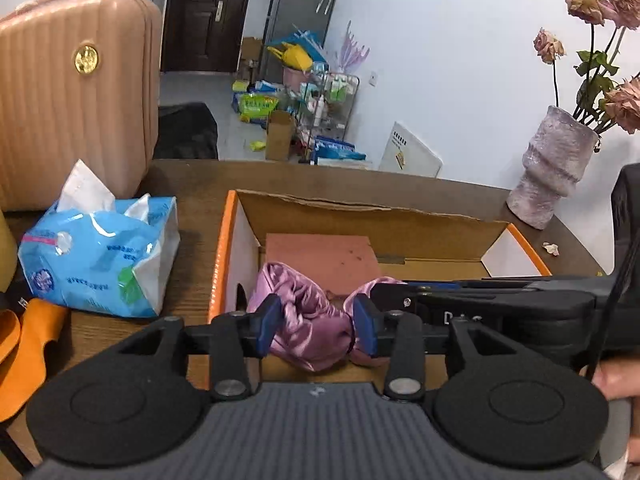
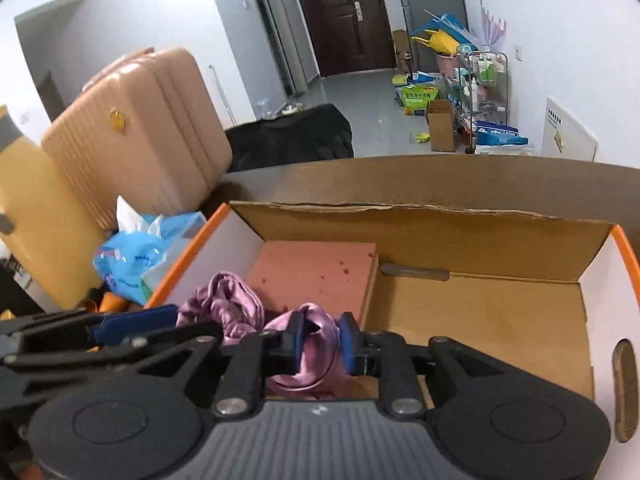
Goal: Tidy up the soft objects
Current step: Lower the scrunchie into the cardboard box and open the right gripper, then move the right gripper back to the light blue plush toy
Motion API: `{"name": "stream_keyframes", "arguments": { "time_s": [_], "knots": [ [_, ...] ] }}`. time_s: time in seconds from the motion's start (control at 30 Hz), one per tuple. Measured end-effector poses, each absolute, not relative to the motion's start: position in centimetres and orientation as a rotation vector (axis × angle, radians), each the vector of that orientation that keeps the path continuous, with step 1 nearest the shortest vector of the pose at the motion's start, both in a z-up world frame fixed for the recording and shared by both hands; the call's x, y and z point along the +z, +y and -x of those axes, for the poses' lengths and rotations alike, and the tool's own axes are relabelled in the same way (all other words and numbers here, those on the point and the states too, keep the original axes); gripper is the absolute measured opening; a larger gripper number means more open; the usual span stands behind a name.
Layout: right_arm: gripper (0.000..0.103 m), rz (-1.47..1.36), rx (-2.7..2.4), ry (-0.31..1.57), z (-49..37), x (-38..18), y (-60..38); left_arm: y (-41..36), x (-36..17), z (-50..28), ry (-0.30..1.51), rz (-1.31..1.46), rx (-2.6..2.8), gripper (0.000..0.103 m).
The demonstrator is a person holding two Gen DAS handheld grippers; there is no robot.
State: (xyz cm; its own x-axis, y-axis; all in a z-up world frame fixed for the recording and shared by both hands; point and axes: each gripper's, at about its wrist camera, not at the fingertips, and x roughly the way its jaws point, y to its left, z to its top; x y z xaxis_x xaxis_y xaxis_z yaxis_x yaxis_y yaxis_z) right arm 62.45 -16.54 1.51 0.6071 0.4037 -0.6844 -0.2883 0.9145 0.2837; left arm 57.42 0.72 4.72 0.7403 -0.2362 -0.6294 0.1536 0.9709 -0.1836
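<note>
A crumpled purple satin cloth (image 1: 312, 332) lies at the near left of an open cardboard box (image 1: 360, 208) with orange edges. My left gripper (image 1: 316, 322) is open, its blue pads either side of one bunch of the cloth. In the right wrist view my right gripper (image 2: 320, 344) is also open, and another fold of the cloth (image 2: 316, 356) sits loosely between its pads. The left gripper's fingers (image 2: 136, 320) show beside it on the left. A pink foam slab (image 2: 316, 272) lies flat on the box (image 2: 440, 212) floor just beyond the cloth.
On the wooden table (image 1: 192, 184), a blue tissue pack (image 1: 100, 256) sits left of the box, with a pink suitcase (image 1: 72, 92) behind it. A grey vase of dried roses (image 1: 552, 176) stands at the far right. An orange item (image 1: 28, 344) lies near left.
</note>
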Motion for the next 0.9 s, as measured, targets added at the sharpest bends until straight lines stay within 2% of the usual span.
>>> {"name": "stream_keyframes", "arguments": {
  "time_s": [0.07,0.27,0.3,0.37,0.43,0.63,0.9],
  "knots": [
    [0.032,-0.139,0.399,0.813,-62.0,2.0,-16.6,0.7,5.1,-57.2,0.695,0.109,-0.218,0.042],
    [0.034,-0.109,0.346,0.737,-58.9,6.9,-19.2,1.6,9.4,-54.9,0.613,0.077,-0.218,0.042],
    [0.035,-0.102,0.336,0.718,-58.0,8.1,-20.1,1.8,10.4,-54.2,0.596,0.069,-0.215,0.044],
    [0.043,-0.086,0.309,0.673,-56.0,10.3,-21.8,2.4,12.6,-52.4,0.554,0.054,-0.199,0.050],
    [0.064,-0.064,0.269,0.615,-53.4,12.4,-23.8,3.4,14.5,-50.2,0.505,0.036,-0.182,0.057],
    [0.071,-0.059,0.178,0.538,-47.3,15.6,-28.7,5.1,17.9,-44.7,0.424,0.013,-0.121,0.075],
    [0.083,-0.050,0.172,0.421,-40.0,16.9,-28.7,4.1,19.3,-38.4,0.309,-0.010,-0.095,0.085]
  ]
}}
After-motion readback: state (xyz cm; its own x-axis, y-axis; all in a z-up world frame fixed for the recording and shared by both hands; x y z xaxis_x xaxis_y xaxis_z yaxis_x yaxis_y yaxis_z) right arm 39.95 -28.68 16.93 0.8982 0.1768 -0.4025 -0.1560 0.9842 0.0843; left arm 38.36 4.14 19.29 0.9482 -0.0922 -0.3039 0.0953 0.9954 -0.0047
